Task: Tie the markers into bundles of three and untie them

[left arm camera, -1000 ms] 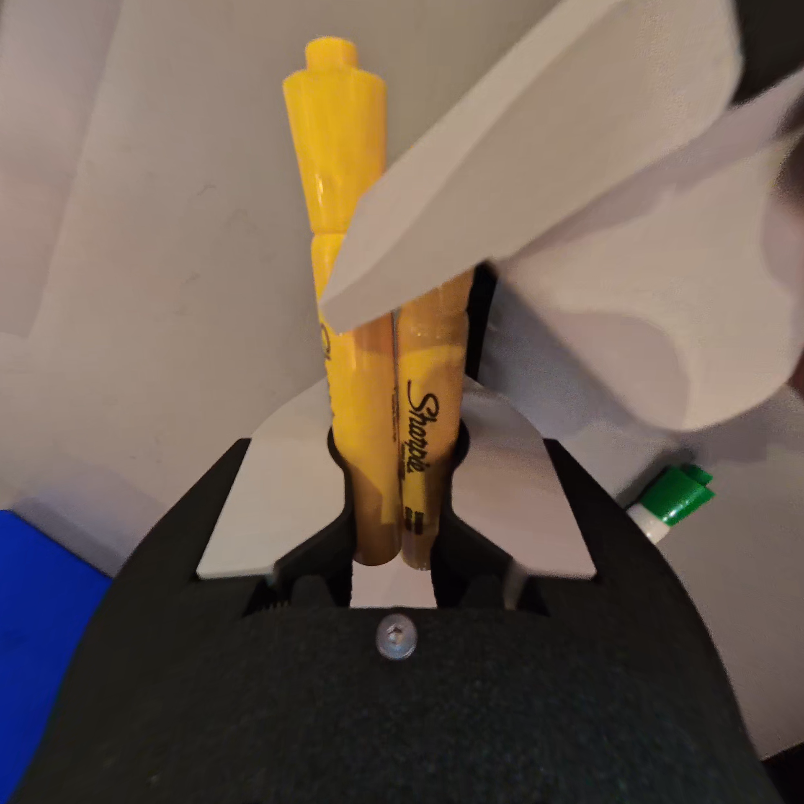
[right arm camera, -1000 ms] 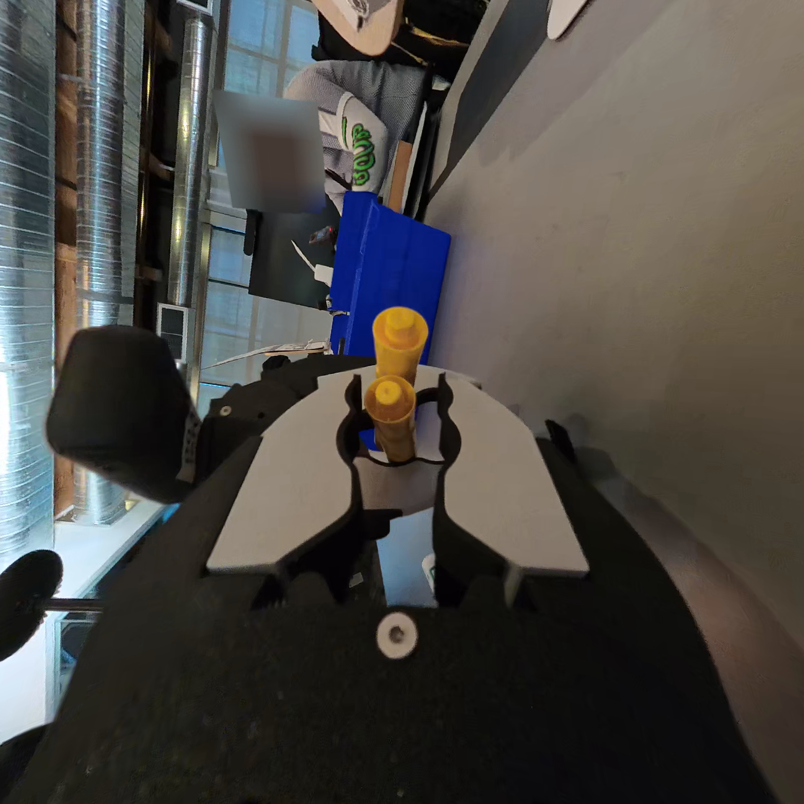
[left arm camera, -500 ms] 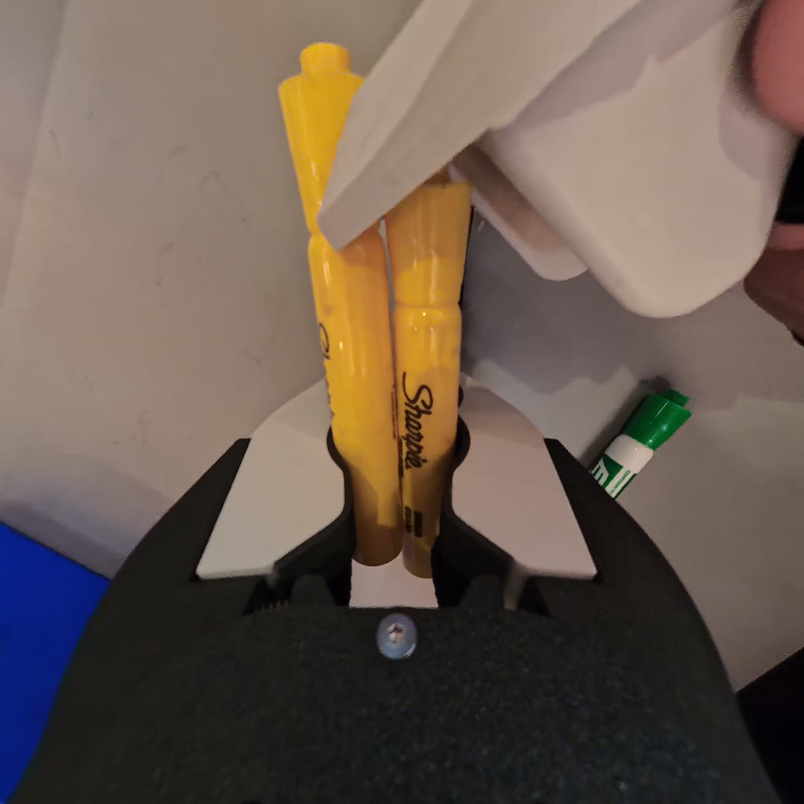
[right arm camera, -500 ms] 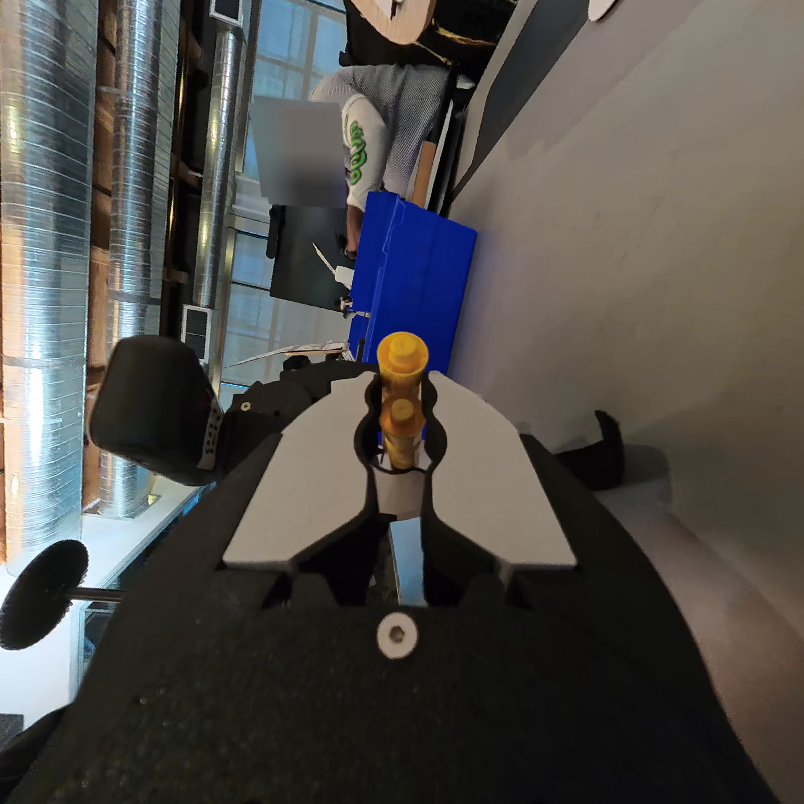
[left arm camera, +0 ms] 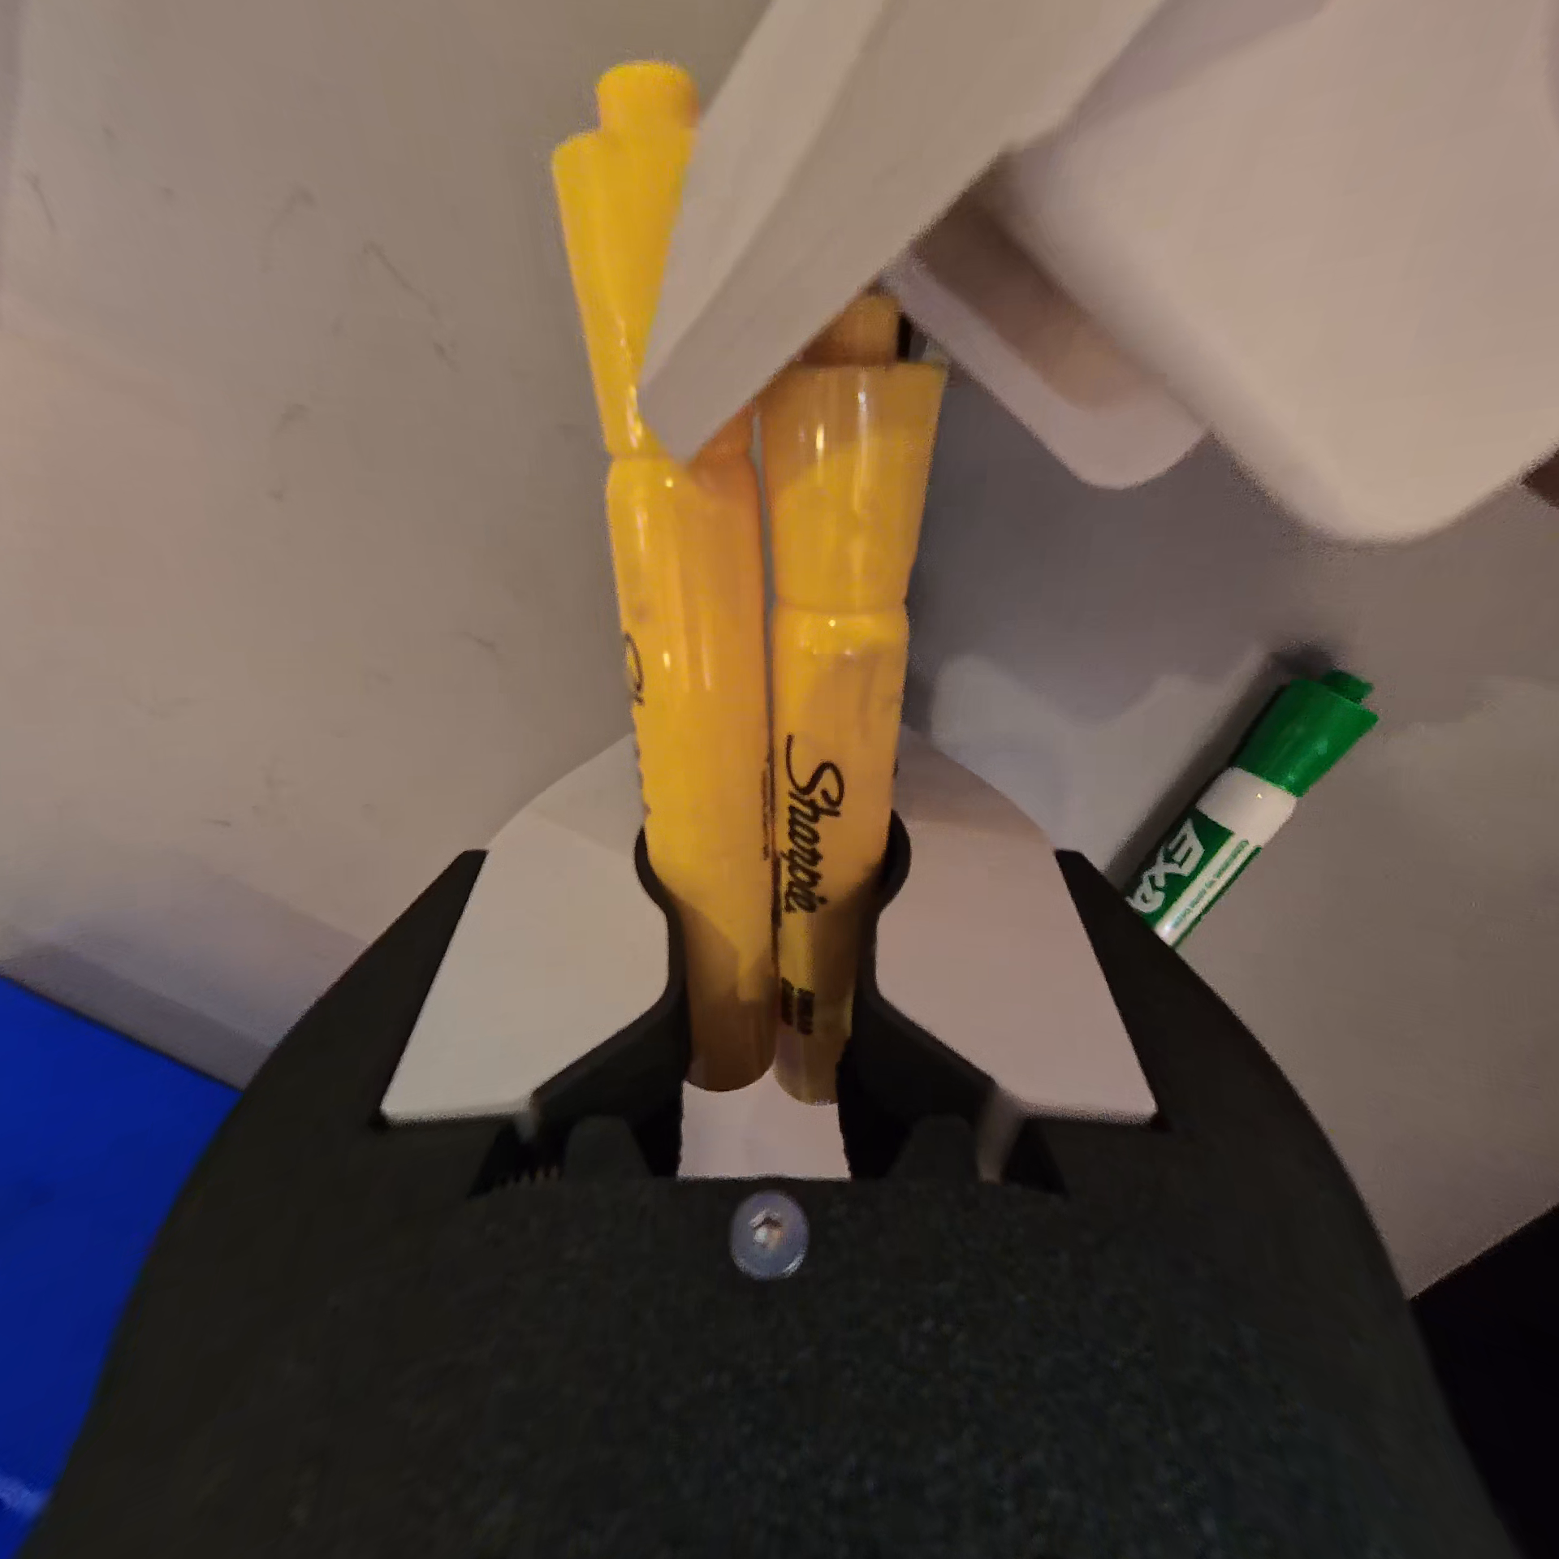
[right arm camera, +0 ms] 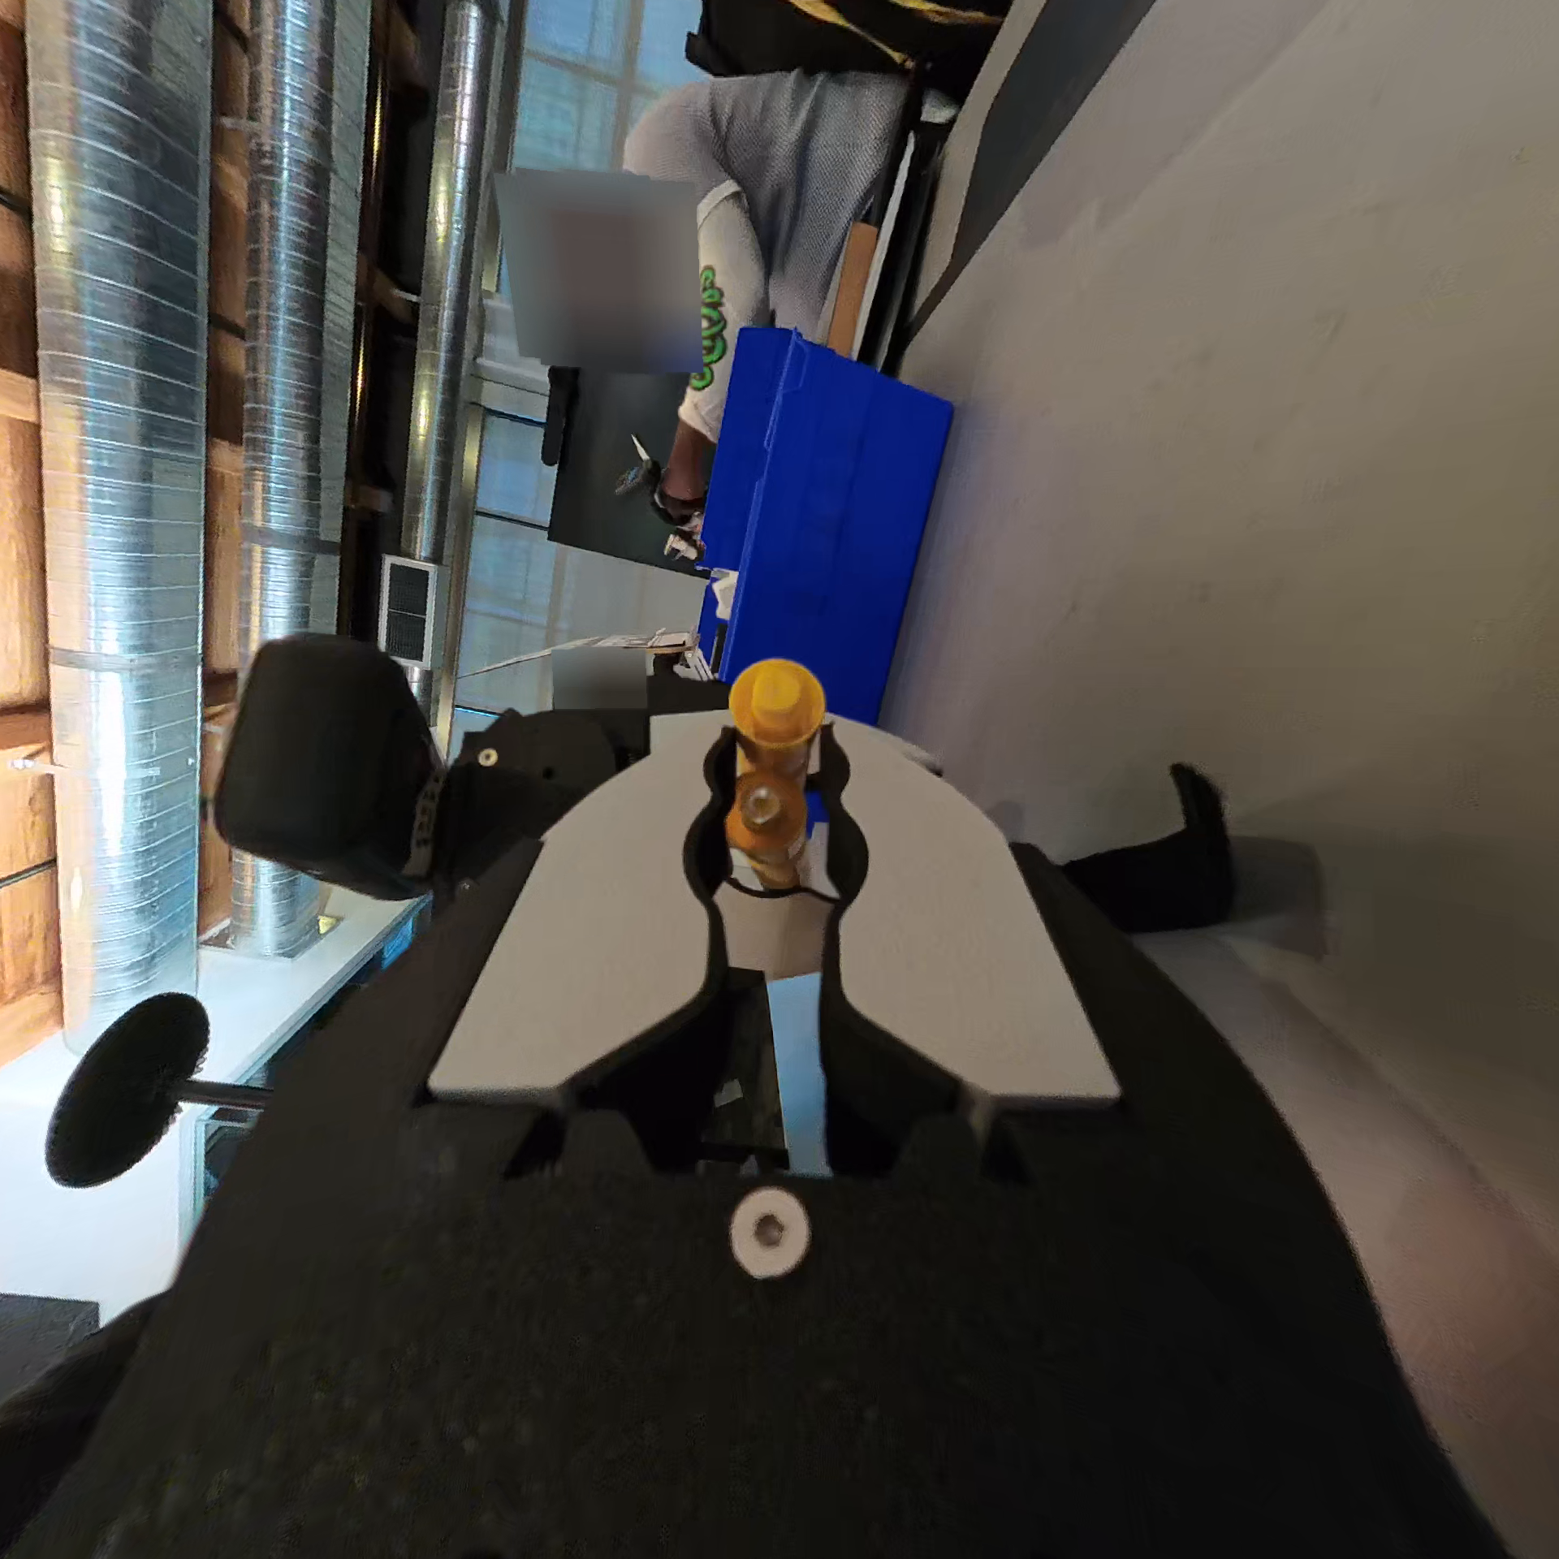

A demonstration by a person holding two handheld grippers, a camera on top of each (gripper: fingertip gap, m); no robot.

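A: What has the left gripper (left arm camera: 772, 852) got?

B: It is clamped on the lower barrels of the yellow markers (left arm camera: 831, 675), which stick straight out ahead between its fingers. Two lie side by side, and the cap of a third peeks out behind them (only its tip shows).

A: And ahead of that?

B: The pale fingers (left arm camera: 844, 211) of the other gripper reach in from the upper right and cover the marker caps. Whether they touch the caps is hard to tell there, since that part is blurred.

A: From its own camera?

B: The right gripper (right arm camera: 772, 759) has its tips drawn in close around the capped ends of the yellow markers (right arm camera: 772, 700), seen end-on, one above the other. Whether it actually pinches them I cannot tell.

A: Anything further out?

B: To the right of the left gripper a green marker (left arm camera: 1240, 797) lies on the grey desk (left arm camera: 295, 506). A blue bin (right arm camera: 831, 540) stands on the desk beyond the right gripper, and past it a person in a grey top (right arm camera: 784, 160).
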